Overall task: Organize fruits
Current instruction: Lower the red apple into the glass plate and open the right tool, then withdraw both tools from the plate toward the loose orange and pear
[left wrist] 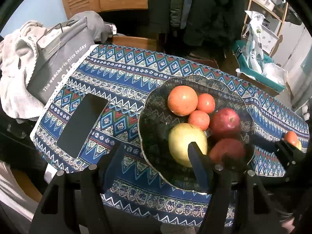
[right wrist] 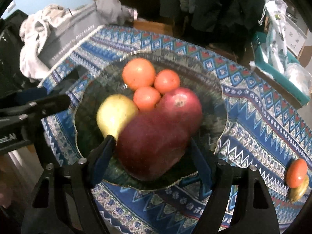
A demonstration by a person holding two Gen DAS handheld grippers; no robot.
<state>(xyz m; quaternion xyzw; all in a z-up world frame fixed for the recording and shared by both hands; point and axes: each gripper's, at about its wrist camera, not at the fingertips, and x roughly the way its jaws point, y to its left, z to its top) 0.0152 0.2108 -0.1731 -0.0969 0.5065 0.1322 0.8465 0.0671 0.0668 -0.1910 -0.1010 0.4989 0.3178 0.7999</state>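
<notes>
Your right claw (right wrist: 150, 148) gripped a red apple (right wrist: 152, 146) over the glass bowl (right wrist: 220, 97). Your left claw (left wrist: 156, 156) hung open, empty, at the bowl's rim. An orange (right wrist: 296, 172) lay on the counter (right wrist: 253, 117).

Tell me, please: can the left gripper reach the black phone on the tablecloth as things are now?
Probably yes. The left gripper is open and holds nothing, and the black phone lies flat on the tablecloth just to its left with nothing on it. The glass bowl sits to the other side.
</notes>
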